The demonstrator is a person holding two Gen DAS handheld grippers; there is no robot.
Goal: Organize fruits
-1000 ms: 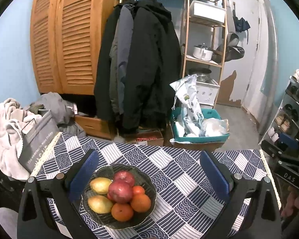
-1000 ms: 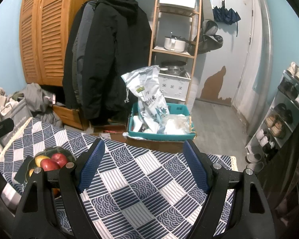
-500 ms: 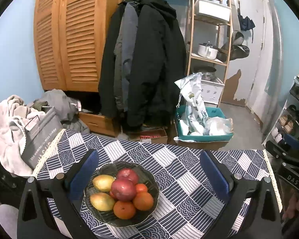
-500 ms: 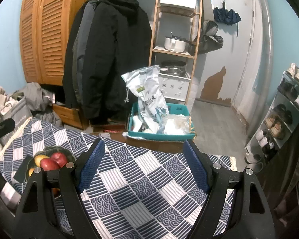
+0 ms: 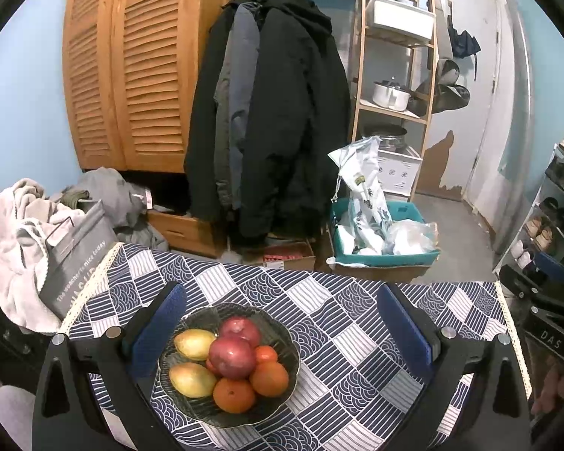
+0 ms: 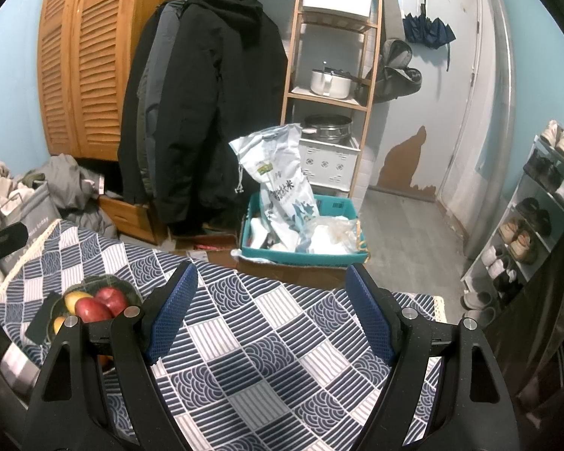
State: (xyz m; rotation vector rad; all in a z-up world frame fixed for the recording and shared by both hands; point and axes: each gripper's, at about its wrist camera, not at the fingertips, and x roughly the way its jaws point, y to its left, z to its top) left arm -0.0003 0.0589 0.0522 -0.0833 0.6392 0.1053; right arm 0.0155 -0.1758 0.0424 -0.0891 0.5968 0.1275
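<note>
A dark glass bowl (image 5: 282, 334) sits on the blue-and-white patterned tablecloth (image 5: 349, 323). It holds two red apples (image 5: 232, 357), two yellow mangoes (image 5: 193, 344) and three oranges (image 5: 234, 394). My left gripper (image 5: 280, 332) is open and empty, its blue pads apart above and around the bowl's right side. In the right wrist view the bowl (image 6: 129, 288) shows at the far left, partly hidden by the left finger. My right gripper (image 6: 270, 314) is open and empty over bare tablecloth (image 6: 267, 342), to the right of the bowl.
Beyond the table's far edge stand a teal crate (image 5: 413, 259) with a white rice bag (image 5: 364, 195), hanging dark coats (image 5: 274, 120), a wooden shelf (image 5: 394, 109) and a louvred wardrobe (image 5: 131, 67). A grey bag and laundry (image 5: 56, 240) lie left. A shoe rack (image 6: 537, 203) stands right.
The left gripper has drawn back and risen a little, so the bowl sits slightly further in and more of the room shows. The right gripper has not moved.
</note>
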